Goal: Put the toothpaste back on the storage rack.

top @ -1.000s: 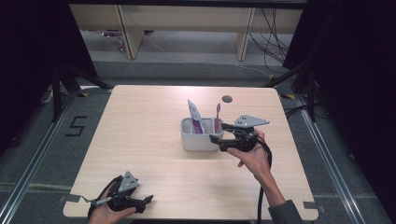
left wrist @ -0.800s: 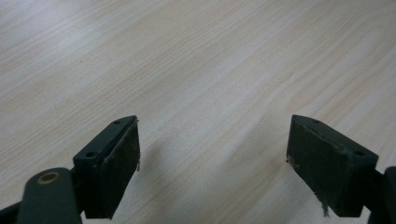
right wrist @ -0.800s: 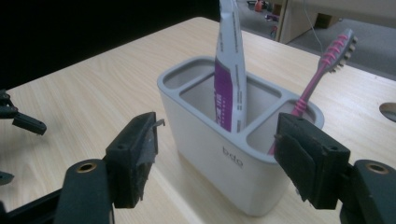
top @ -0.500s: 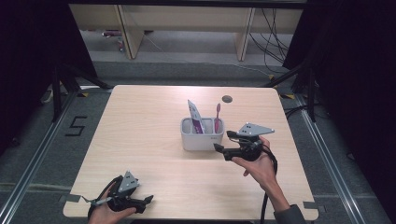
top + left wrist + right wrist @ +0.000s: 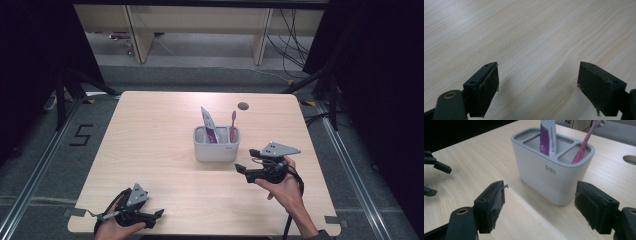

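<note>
While the grey holder (image 5: 216, 144) stands upright near the middle of the worktop (image 5: 150, 130), the right gripper (image 5: 243, 171) hovers just beside it on the person's near right, its fingers (image 5: 491, 205) spread wide with nothing between them; they have just been opening further. Seen from the right gripper view, the holder lies straight ahead and slightly up from the fingers, apart from them, its long side running across the line of approach. A purple-and-white toothpaste tube (image 5: 208, 125) leans in the middle compartment and a pink toothbrush (image 5: 232, 125) stands in the end compartment nearer this gripper, both with their long axes roughly vertical. The left gripper (image 5: 156, 216) rests at the near left edge of the worktop, well apart from the holder, fingers (image 5: 482, 88) open over bare wood. The right hand is plainly the nearer one for any reach to the holder or its contents.
</note>
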Tool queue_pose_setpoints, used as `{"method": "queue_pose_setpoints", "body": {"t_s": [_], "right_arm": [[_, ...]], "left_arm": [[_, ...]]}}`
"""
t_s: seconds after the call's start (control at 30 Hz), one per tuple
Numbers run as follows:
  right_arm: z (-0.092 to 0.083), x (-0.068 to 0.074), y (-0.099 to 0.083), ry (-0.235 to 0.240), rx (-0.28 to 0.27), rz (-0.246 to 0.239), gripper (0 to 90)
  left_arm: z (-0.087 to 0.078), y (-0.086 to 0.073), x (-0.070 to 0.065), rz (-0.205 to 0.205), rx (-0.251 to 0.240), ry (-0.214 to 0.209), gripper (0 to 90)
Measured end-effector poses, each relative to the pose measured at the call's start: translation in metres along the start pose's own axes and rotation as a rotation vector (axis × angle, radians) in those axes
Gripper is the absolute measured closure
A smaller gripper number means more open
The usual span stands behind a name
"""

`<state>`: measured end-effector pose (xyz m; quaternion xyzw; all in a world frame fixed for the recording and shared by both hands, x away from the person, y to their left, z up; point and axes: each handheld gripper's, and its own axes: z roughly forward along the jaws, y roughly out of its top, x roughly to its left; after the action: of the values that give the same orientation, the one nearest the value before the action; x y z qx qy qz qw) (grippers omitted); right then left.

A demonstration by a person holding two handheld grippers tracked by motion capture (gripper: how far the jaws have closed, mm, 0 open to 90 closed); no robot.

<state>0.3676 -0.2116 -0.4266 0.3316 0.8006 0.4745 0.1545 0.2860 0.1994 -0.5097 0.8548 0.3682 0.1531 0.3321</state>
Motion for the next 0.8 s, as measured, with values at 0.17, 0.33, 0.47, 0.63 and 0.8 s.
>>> {"method": "queue_pose_setpoints", "body": {"t_s": [0.17, 0.33, 0.47, 0.63, 0.8], "right_arm": [[-0.002, 0.001, -0.009, -0.011, 0.0, 0.007, 22.3], [-0.003, 0.004, -0.017, -0.004, 0.013, 0.004, 21.5], [-0.006, 0.009, -0.026, -0.004, 0.043, 0.045, 21.1], [-0.006, 0.011, -0.037, 0.006, 0.055, 0.047, 20.9], [-0.008, 0.011, -0.046, -0.008, 0.075, 0.048, 20.7]], "left_arm": [[0.0, 0.0, 0.0, 0.001, 0.0, 0.002, 16.9], [0.0, 0.0, 0.001, 0.009, 0.006, 0.008, 16.9], [-0.001, 0.0, 0.001, 0.013, 0.01, 0.001, 16.9], [-0.001, 0.0, 0.0, 0.007, 0.001, 0.002, 16.9], [-0.001, 0.0, 0.001, 0.013, 0.006, 0.002, 16.9]]}}
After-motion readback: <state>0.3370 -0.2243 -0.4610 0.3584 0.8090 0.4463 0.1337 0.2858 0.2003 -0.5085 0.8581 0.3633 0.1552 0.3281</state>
